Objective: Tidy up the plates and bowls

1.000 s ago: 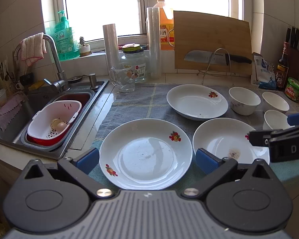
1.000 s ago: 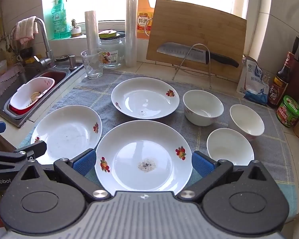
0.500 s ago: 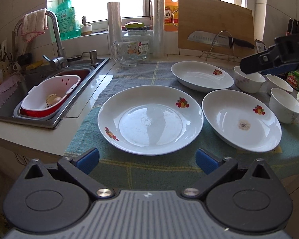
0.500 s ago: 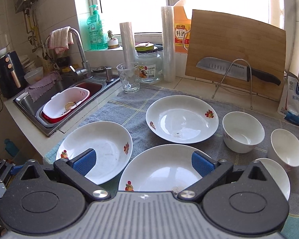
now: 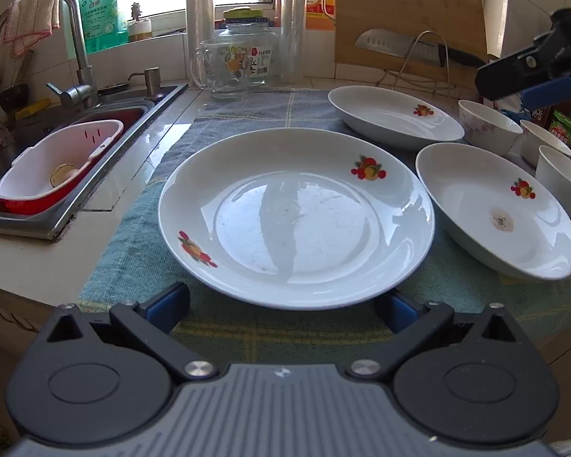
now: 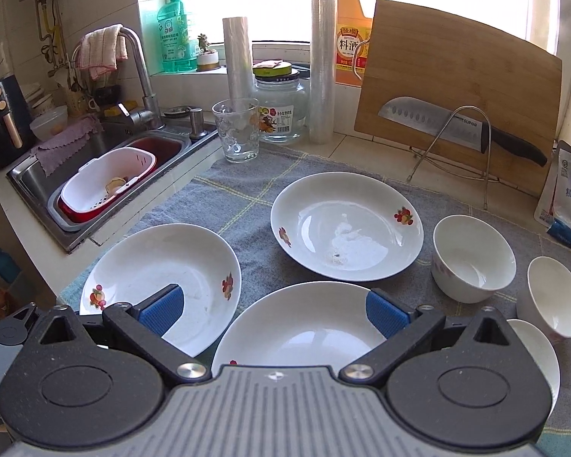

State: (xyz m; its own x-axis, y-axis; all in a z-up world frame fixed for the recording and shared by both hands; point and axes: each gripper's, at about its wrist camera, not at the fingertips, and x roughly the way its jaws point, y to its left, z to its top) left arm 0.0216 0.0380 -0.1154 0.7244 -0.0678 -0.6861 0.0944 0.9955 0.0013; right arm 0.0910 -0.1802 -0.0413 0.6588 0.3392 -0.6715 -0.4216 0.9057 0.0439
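Three white plates with fruit prints lie on a grey-green cloth. In the left wrist view the near-left plate (image 5: 297, 217) fills the middle, the near-right plate (image 5: 495, 209) lies to its right, and the far plate (image 5: 394, 116) lies behind. My left gripper (image 5: 281, 306) is open, low at the near-left plate's front rim. My right gripper (image 6: 274, 314) is open above the near-right plate (image 6: 300, 327); it also shows in the left wrist view (image 5: 533, 72). Three white bowls (image 6: 474, 259) (image 6: 555, 297) (image 6: 536, 354) stand at the right.
A sink (image 6: 95, 152) with a white-and-red basket (image 6: 106, 186) is at the left. A glass (image 6: 236, 129), jar (image 6: 279, 108), plastic rolls, cutting board (image 6: 460, 72) and knife (image 6: 456, 125) on a wire rack stand at the back. Packets and jars are at the far right.
My left gripper has dropped low and moved in close to the near-left plate's front rim. My right gripper has risen and pulled back, staying open.
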